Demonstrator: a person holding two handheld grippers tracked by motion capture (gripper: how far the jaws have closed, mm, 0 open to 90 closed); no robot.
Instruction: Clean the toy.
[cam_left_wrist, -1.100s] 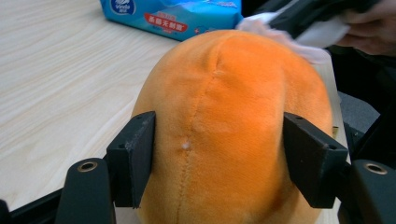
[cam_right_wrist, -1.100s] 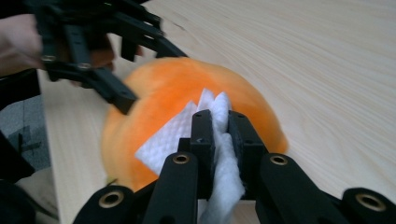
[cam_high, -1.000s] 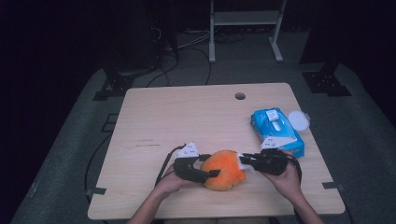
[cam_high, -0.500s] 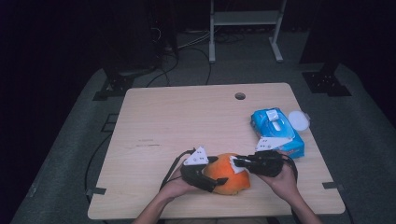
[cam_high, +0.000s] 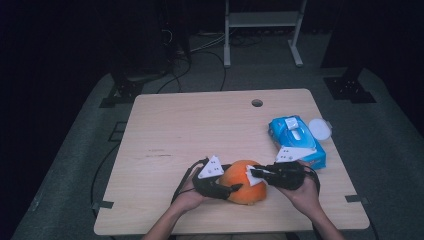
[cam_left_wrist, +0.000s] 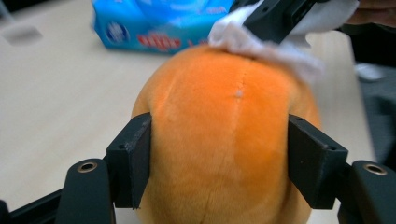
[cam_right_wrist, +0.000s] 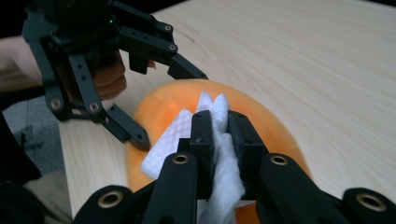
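An orange plush toy (cam_high: 243, 181) rests near the table's front edge. My left gripper (cam_high: 227, 188) clamps it from the left, its jaws pressed on both sides of the orange plush (cam_left_wrist: 224, 140). My right gripper (cam_high: 254, 175) is shut on a white wipe (cam_right_wrist: 219, 154) and holds it against the top of the plush (cam_right_wrist: 261, 126). In the left gripper view the wipe (cam_left_wrist: 261, 44) lies on the plush's far top under the other gripper's jaws. The right gripper view shows the left gripper (cam_right_wrist: 161, 105) around the plush's far end.
A blue pack of wipes (cam_high: 296, 140) lies at the table's right side, with a white round lid (cam_high: 320, 128) beside it near the right edge. A cable hole (cam_high: 257, 103) sits at the back of the table (cam_high: 190, 130). Dark floor and cables surround it.
Both grippers have closed in on the plush. The left gripper has tilted and moved right around it, and the right gripper has brought the wipe onto its top.
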